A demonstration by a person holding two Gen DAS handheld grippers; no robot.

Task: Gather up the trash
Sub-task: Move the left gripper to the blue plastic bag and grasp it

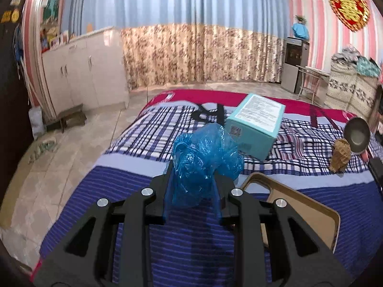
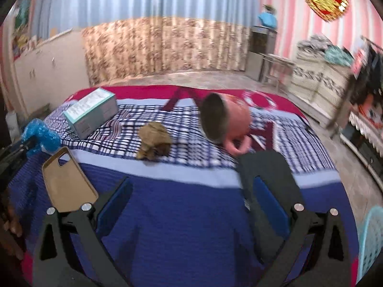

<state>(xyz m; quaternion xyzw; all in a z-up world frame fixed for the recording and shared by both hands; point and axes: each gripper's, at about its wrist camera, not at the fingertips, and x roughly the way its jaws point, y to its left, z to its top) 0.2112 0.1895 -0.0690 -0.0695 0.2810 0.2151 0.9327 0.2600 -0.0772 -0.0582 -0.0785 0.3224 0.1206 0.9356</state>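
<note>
My left gripper is shut on a crumpled blue plastic bag and holds it above the blue striped bedspread; the bag also shows at the left edge of the right wrist view. A crumpled brown paper ball lies on the checked part of the bed, also in the left wrist view. My right gripper is open and empty, low over the blue bedspread, short of the paper ball.
A teal box lies on the bed. A pink mug lies on its side. A tan phone case lies near the front. A light blue basket stands at the right edge.
</note>
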